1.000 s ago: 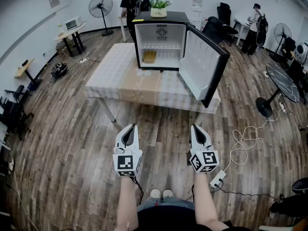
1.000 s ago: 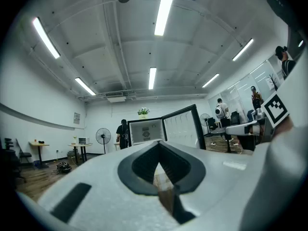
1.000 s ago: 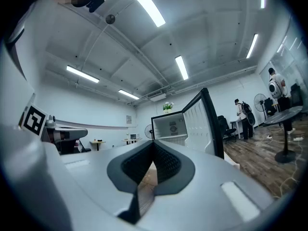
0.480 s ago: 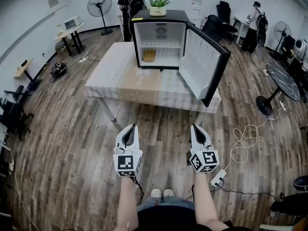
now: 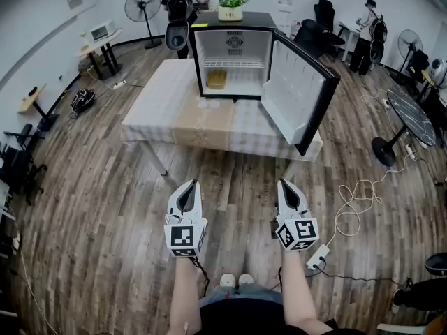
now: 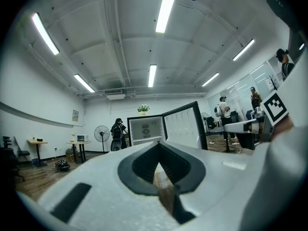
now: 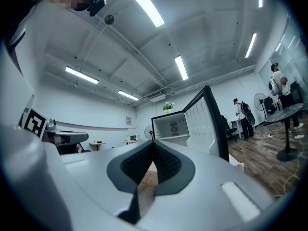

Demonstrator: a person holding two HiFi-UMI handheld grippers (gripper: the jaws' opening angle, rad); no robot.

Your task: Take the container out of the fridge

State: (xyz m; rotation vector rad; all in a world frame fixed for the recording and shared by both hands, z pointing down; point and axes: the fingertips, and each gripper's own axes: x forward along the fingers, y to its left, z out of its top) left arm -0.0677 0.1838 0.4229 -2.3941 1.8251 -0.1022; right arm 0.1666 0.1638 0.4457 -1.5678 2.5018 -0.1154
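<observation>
Head view, approach to the fridge [image 5: 232, 53]. The fridge stands on a table [image 5: 157, 114] with its door [image 5: 299, 93] swung open to the right, so the cavity faces the person. The container [image 5: 217, 79], a small tan box, sits on the lower level of the cavity beneath the wire shelf [image 5: 234, 63], close to the left wall and apart from the door side. The left gripper [image 5: 188, 187] and the right gripper [image 5: 286, 187] are held low and side by side over the floor, well short of the table's near edge, both pointing ahead at the fridge. Each gripper view shows its jaws brought together at the tips with nothing between them, only floor showing through the slit behind. The container lies straight ahead and far off, slightly to the left of the midline between the two grippers; sideways it is nearer the left gripper, while the open door stands on the right gripper's side. The container's long axis is too small to read with confidence; it looks roughly square from here. Judged from this layout, the table's full depth must be closed and the jaws opened before any grasp, and the left gripper has the more direct line.
</observation>
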